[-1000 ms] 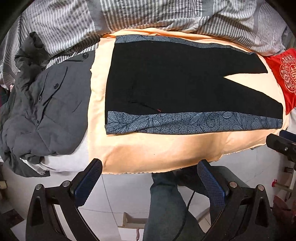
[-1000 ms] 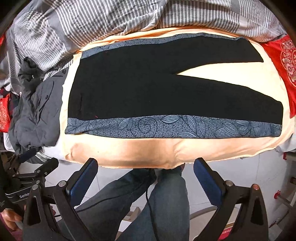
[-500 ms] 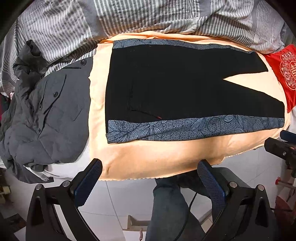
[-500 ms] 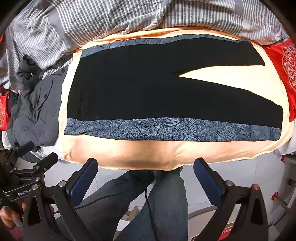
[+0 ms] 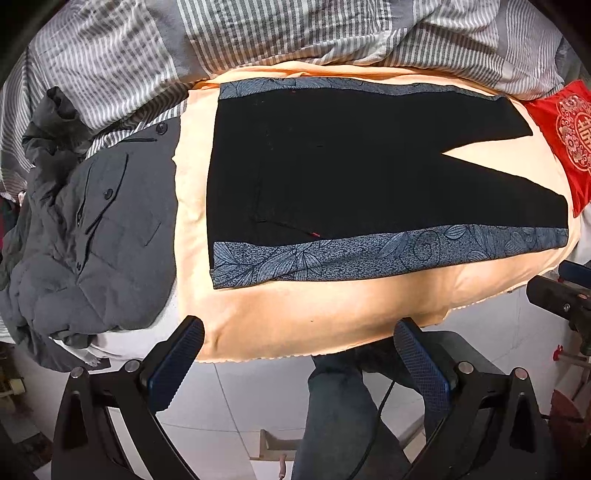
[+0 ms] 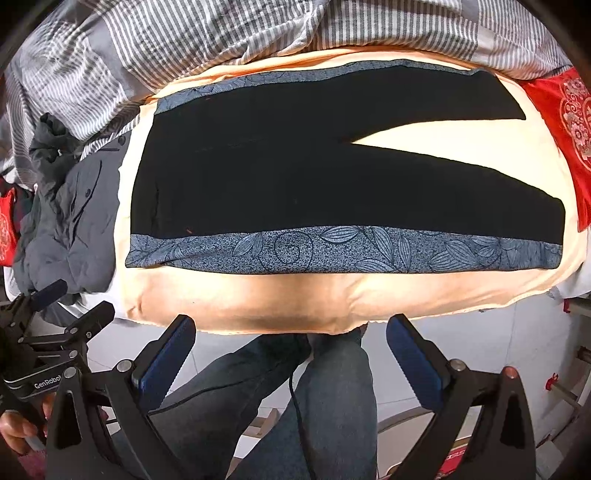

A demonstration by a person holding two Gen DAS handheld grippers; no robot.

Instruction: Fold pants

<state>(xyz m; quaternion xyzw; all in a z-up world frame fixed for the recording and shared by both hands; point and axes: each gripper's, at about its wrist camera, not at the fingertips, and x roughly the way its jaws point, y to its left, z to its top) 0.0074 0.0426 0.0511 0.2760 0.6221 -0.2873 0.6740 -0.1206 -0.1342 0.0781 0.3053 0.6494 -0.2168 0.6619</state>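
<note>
Pants [image 5: 351,177] lie flat and unfolded on the peach sheet [image 5: 314,314], waist at 9 o'clock, legs running to 3 o'clock and spread in a narrow V. Patterned blue side bands [image 5: 369,254] run along the 6 and 12 o'clock edges. No fold made yet; the whole task is left, judging by how the cloth lies. Likely first step: bring one leg over the other.

Left gripper [image 5: 299,354] hovers off the 6 o'clock edge of the sheet, jaws wide apart, gripping nothing, touching nothing. Right gripper [image 6: 291,350] is the same: spread wide, empty, clear of the cloth, over the person's knees.

Grey jacket [image 5: 92,240] is heaped at 9 o'clock, just beside the sheet. Red cushion [image 5: 569,140] sits at 3 o'clock. Striped quilt [image 5: 258,33] is bunched at 12 o'clock; whether it overlaps the sheet's far edge is hard to tell through the lens bend.
</note>
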